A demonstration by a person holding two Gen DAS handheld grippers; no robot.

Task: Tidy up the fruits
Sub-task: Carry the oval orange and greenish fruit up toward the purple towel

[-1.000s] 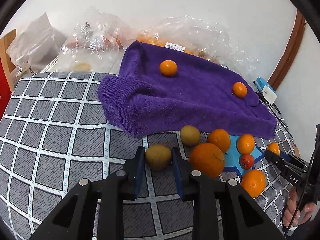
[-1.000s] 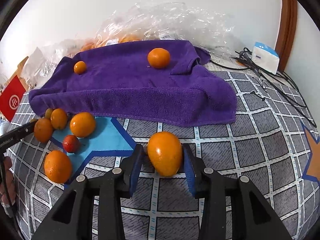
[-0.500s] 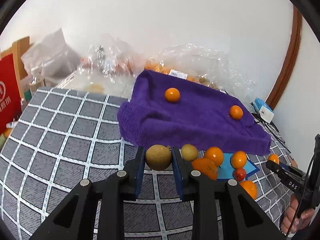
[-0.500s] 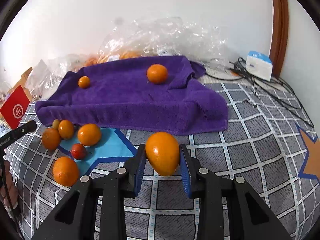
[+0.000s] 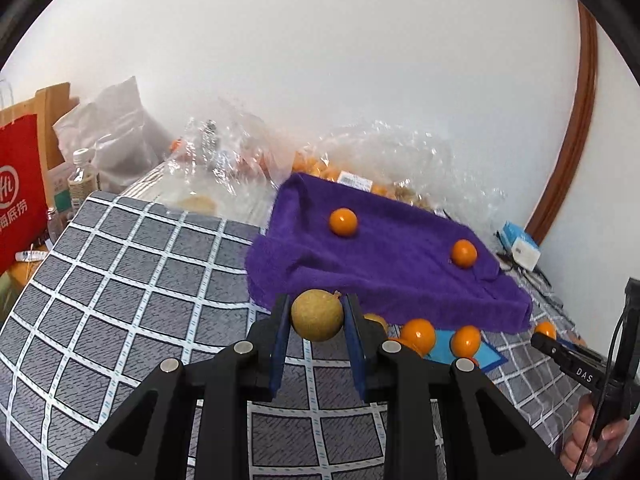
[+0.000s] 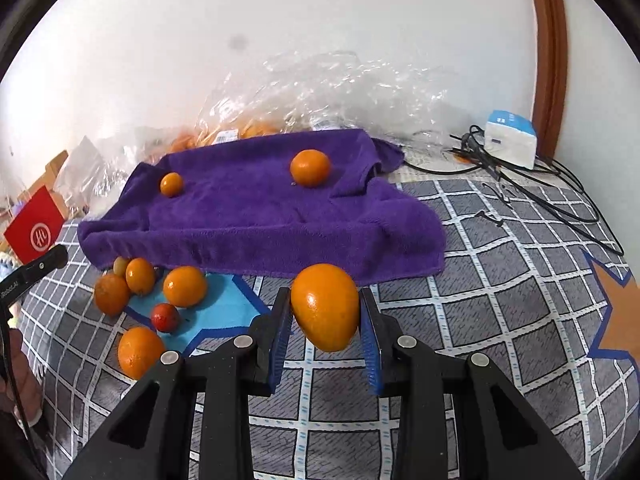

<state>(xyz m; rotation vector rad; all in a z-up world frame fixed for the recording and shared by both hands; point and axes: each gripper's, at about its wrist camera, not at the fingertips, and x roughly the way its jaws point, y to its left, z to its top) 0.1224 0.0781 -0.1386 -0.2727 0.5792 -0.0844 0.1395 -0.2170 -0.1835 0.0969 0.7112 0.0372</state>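
My left gripper (image 5: pixel 316 318) is shut on a round brownish-yellow fruit (image 5: pixel 317 315), held above the checked cloth just in front of the purple towel (image 5: pixel 384 276). My right gripper (image 6: pixel 325 312) is shut on a large orange (image 6: pixel 325 307), lifted off the cloth near the towel's (image 6: pixel 256 220) front edge. Two small oranges (image 6: pixel 171 184) (image 6: pixel 310 168) lie on the towel. Several loose oranges (image 6: pixel 184 286) and a small red fruit (image 6: pixel 165 317) sit on a blue star patch (image 6: pixel 218 308) to the left of the right gripper.
Clear plastic bags of fruit (image 5: pixel 360 160) are heaped against the wall behind the towel. A white and blue box (image 6: pixel 510 140) with black cables (image 6: pixel 532 184) lies at the back right. A red bag (image 5: pixel 20 192) and bottles (image 5: pixel 82 180) stand at the far left.
Both grippers have risen and tilted up, lifting their fruits off the cloth. The right jaws closed in on the orange. More wall shows in both views.
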